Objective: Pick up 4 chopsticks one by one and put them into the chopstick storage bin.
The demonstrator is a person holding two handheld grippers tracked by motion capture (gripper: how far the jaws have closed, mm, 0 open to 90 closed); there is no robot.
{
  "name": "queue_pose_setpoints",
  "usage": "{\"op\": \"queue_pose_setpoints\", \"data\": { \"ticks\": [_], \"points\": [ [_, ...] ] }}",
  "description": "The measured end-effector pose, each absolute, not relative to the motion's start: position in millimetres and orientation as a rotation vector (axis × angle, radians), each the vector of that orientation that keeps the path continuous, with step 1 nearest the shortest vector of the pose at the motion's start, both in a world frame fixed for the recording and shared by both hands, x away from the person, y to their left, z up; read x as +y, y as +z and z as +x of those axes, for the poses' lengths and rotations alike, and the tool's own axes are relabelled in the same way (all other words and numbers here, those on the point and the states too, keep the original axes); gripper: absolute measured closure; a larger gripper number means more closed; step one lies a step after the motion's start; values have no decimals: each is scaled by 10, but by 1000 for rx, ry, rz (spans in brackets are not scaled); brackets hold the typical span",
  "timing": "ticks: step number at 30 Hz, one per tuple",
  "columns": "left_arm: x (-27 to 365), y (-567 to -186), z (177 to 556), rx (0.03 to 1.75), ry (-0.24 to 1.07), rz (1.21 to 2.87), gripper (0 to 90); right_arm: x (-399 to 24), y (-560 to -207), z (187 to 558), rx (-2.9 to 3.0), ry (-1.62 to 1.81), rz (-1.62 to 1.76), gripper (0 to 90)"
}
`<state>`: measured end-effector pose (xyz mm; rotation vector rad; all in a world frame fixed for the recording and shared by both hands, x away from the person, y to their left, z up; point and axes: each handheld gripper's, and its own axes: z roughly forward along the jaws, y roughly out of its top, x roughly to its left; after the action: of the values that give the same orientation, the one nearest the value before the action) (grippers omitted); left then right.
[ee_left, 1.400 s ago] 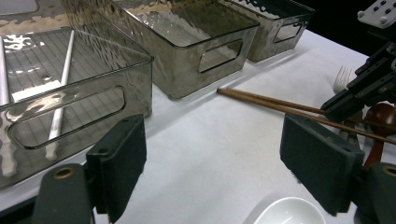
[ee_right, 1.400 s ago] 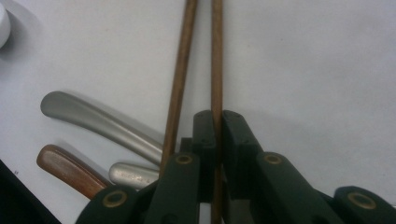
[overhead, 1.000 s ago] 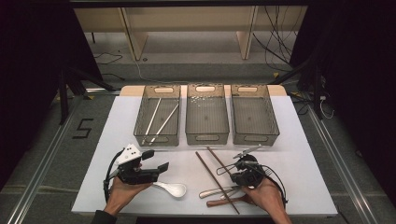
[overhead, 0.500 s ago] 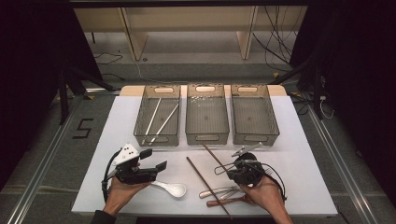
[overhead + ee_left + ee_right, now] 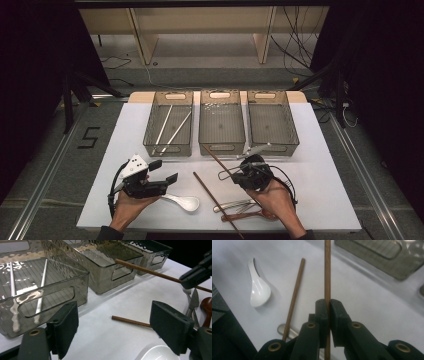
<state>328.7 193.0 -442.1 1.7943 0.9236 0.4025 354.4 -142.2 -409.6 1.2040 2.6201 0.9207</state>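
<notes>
Brown wooden chopstick (image 5: 327, 270), thin and straight, clamped in right gripper (image 5: 328, 312) above table (image 5: 325, 165) before three grey bins (image 5: 221, 122); second chopstick (image 5: 212, 197), white spoon (image 5: 185, 202) nearby; left gripper (image 5: 112, 330) wide, empty.

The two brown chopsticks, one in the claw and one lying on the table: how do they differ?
The held chopstick is pinched between the shut pads of the right claw; the loose chopstick lies free. The held chopstick is lifted off the white table, its tip pointing toward the middle bin; the loose chopstick lies flat near the white spoon. Both are thin, straight, brown sticks of similar look.
</notes>
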Motion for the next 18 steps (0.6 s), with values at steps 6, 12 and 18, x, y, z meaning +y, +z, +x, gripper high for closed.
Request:
{"op": "queue_pose_setpoints", "data": {
  "ticks": [6, 12, 18],
  "points": [
    [1964, -4420, 3257, 934, 407, 1786, 227, -1260, -3998, 3698, 2601, 960, 1194, 856],
    [2007, -4411, 3229, 940, 416, 1771, 227, -1093, -3907, 3883, 2573, 1003, 1191, 855],
    [2032, -4413, 3219, 943, 416, 1766, 226, -913, -3835, 4071, 2559, 1007, 1184, 855]
  ]
}}
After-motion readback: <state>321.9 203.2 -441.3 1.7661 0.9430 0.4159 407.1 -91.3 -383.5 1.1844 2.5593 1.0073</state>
